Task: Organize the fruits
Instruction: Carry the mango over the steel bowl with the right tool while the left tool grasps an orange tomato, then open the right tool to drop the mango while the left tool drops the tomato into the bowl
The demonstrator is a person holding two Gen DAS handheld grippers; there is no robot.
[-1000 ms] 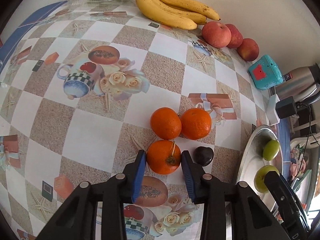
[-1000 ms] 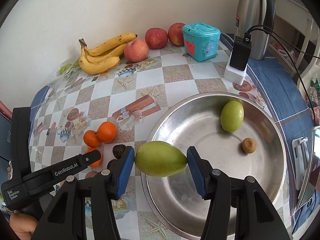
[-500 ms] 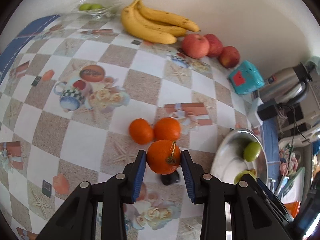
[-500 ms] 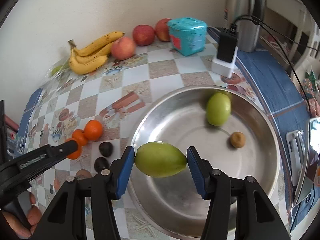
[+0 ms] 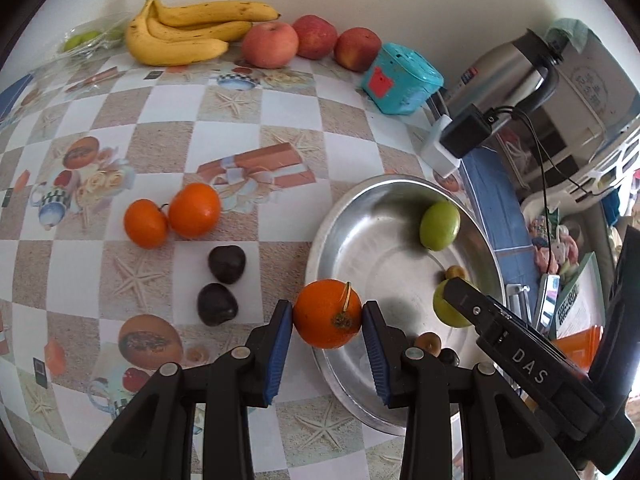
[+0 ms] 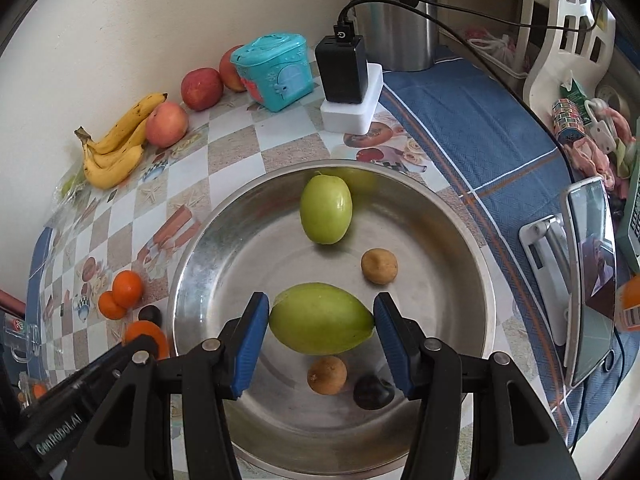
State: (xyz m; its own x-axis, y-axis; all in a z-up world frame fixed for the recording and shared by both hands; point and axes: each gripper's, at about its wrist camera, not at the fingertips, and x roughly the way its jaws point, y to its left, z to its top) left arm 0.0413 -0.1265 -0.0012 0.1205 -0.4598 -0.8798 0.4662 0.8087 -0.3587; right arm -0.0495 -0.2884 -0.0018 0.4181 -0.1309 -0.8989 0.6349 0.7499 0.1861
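Both grippers carry fruit at the steel bowl.

The left gripper (image 5: 327,316) clenches an orange (image 5: 327,313) over the bowl's (image 5: 352,216) left rim; two oranges (image 5: 172,216) and two dark fruits (image 5: 222,282) lie on the table (image 5: 160,128) to its left. The right gripper (image 6: 321,320) clamps a green fruit (image 6: 321,318) above the bowl's middle, with another green fruit (image 6: 326,209) lying in the bowl beyond it.

The left tool (image 5: 327,314), black-armed with blue pads, points steeply down, its jaws clamped on a round orange fruit (image 5: 327,313). The right tool (image 6: 321,318), of the same build, also angles steeply down, its pads pressed against both ends of an oval green fruit (image 6: 321,319).
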